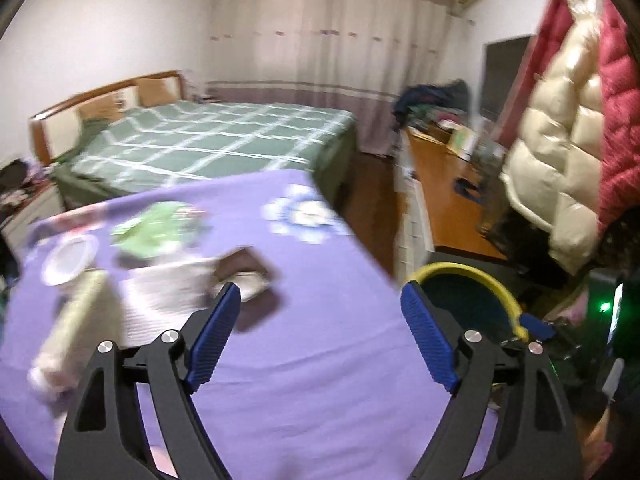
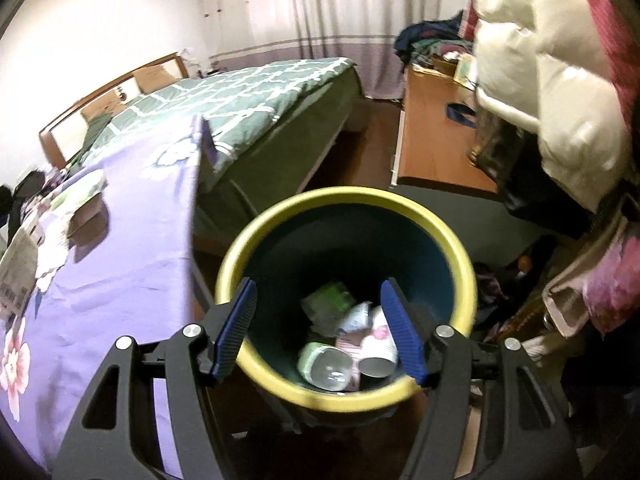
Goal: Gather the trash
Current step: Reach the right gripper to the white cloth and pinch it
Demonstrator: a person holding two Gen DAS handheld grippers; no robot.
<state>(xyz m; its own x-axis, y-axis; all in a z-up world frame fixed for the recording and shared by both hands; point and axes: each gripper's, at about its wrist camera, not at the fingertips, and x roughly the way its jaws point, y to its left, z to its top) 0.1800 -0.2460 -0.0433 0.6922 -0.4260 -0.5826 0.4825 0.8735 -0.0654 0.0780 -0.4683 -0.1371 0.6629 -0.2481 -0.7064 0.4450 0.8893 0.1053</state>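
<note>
Sitting on the floor just off the table's right edge, the bin (image 2: 348, 216) is a round tub with a yellow rim and dark blue-green inside. At its bottom lies collected trash (image 2: 348, 340): a clear bottle on its side, a white cup, green and pink wrappers. The pieces overlap; exact count not readable.

Right tongs (image 2: 318, 294) hang over the bin mouth, jaws apart, nothing between the blue pads; the trash shows through the gap. The left pad sits above the near-left rim, the right pad over the interior.

Left tongs (image 1: 320, 294) are over the table (image 1: 320, 360), jaws spread wide and empty. Frame heavily blurred. A bare stretch of purple flowered cloth lies under and ahead of them. Beyond the left finger (image 1: 212, 340), litter remains on the cloth: a brown flat item with a pale lump on it (image 1: 246, 276), white paper (image 1: 168, 292), a pale cylinder lying diagonally (image 1: 76, 320), a white round lid or plate (image 1: 70, 260), a green packet (image 1: 156, 228).

Edges: the table's right edge runs diagonally, with the bin's rim (image 1: 472, 276) showing past it beside the right finger. The table's far corner overlaps the green checked bed (image 2: 256, 92) in both views.

Open room: a strip of dark floor (image 2: 372, 148) runs between the bed and a low wooden cabinet (image 2: 432, 152). At far right, hanging puffer coats (image 2: 552, 80), cream and red, crowd in above the bin's right side, and clutter lies on the floor beneath them.
</note>
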